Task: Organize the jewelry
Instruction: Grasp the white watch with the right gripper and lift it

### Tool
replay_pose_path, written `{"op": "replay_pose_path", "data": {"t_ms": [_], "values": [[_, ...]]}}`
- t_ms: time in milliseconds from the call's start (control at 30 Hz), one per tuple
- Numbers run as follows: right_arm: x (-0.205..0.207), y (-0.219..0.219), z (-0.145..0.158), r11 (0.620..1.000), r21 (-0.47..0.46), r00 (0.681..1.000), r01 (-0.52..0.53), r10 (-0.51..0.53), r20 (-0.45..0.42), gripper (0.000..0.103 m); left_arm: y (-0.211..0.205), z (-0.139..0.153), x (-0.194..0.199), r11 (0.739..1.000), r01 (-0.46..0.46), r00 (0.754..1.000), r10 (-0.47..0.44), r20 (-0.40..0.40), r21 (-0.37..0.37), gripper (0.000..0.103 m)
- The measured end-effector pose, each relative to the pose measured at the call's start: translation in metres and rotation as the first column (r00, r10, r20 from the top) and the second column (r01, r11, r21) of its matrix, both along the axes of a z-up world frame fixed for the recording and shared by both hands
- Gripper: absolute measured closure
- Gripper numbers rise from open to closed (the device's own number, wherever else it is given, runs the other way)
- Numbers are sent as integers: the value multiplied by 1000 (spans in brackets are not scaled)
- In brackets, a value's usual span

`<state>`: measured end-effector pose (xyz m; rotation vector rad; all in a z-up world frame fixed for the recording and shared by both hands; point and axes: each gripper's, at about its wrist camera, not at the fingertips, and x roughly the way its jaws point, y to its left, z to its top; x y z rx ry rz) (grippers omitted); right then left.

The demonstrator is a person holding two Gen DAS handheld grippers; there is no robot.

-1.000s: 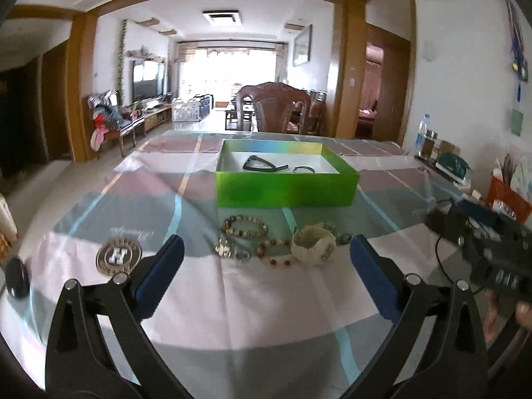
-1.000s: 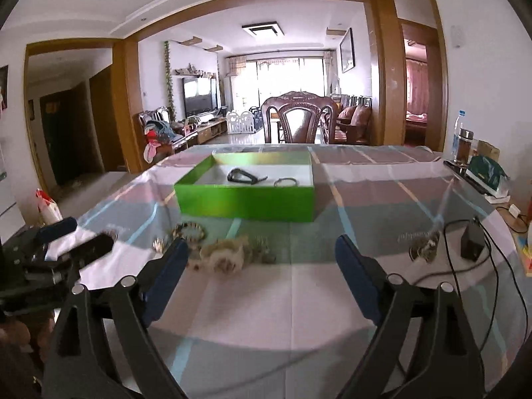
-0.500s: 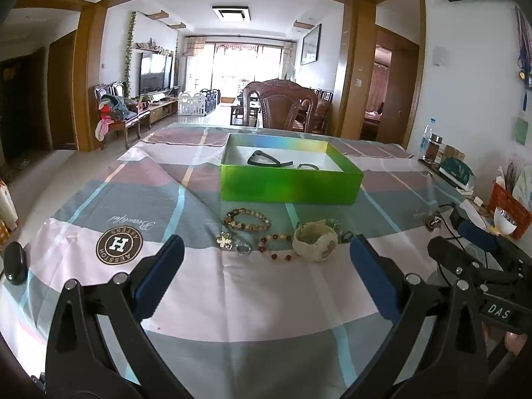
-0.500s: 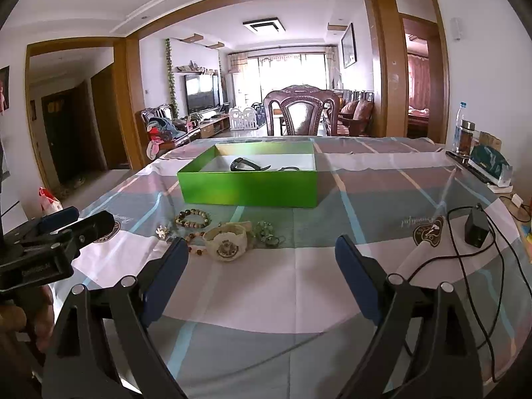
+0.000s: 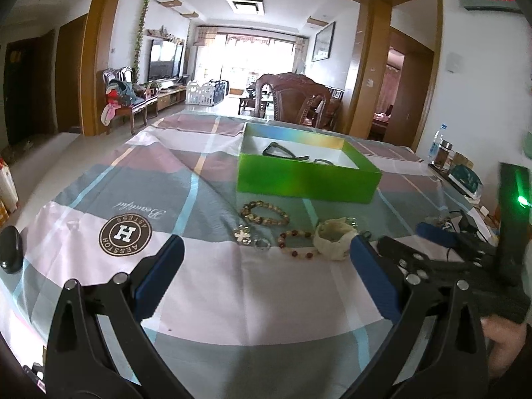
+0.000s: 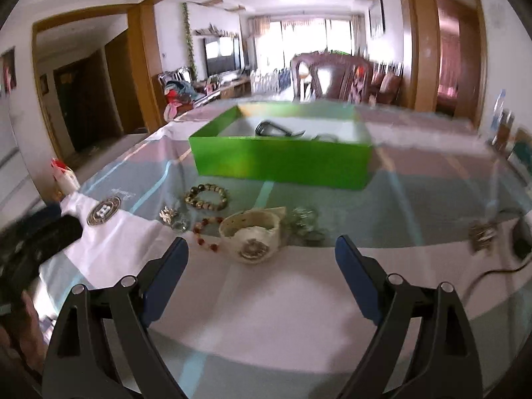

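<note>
A green box stands on the checked tablecloth with a dark band and a small ring inside. In front of it lie a brown bead bracelet, a red-and-white bead bracelet, a cream watch, a silver brooch and a tangle of small pieces. My left gripper is open and empty, short of the jewelry. My right gripper is open and empty, just before the watch.
A black oval object lies at the table's left edge. A black adapter and cable lie on the right. A bottle and jar stand at the far right. A wooden chair stands behind the table.
Both grippers have moved closer to the jewelry; the right one has come forward and lower toward the watch. The right view is now motion-blurred. Both stay open.
</note>
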<state>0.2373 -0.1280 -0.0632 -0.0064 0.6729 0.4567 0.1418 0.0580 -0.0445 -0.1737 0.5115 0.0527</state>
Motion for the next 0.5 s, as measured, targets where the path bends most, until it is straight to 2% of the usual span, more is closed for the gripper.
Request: {"op": "replay_pose_path", "data": {"t_ms": [67, 233, 500], "values": [[15, 3, -7, 999, 11, 999, 40, -40, -36, 15, 5, -2, 2, 1000, -3, 1000, 3, -6, -8, 4], [36, 13, -16, 996, 2, 994, 87, -86, -63, 15, 17, -8, 10, 999, -17, 1000, 16, -20, -28, 4], [47, 30, -40, 999, -39, 989, 11, -17, -144, 15, 26, -14, 18, 999, -16, 999, 15, -40, -43, 4]]}}
